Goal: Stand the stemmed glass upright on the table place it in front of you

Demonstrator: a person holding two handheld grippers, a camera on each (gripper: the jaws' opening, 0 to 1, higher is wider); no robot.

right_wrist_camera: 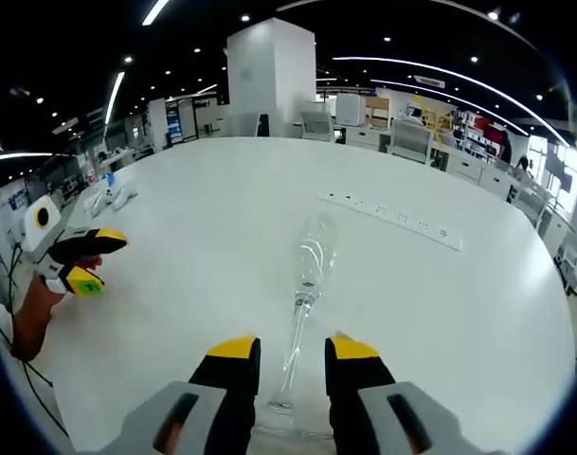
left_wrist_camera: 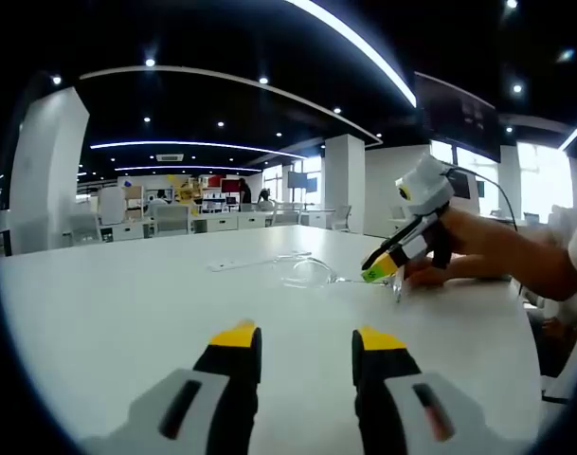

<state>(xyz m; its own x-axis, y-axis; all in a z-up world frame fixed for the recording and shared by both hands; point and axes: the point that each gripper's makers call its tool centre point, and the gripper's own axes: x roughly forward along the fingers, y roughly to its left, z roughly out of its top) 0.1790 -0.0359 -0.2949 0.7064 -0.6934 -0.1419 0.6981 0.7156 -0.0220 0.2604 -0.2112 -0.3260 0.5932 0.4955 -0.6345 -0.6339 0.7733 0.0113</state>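
The clear stemmed glass lies on its side on the smooth white table, low in the right gripper view; its bowl is faint against the surface. Its stem runs between the right hand-held gripper's parted yellow tips, its foot partly hidden. The left hand-held gripper stands apart, holding nothing.

We see a clear, shiny stemmed glass lying on the smooth, matt white table. The black and yellow jaws of the right gripper look like dull plastic, maybe rubber-tipped.
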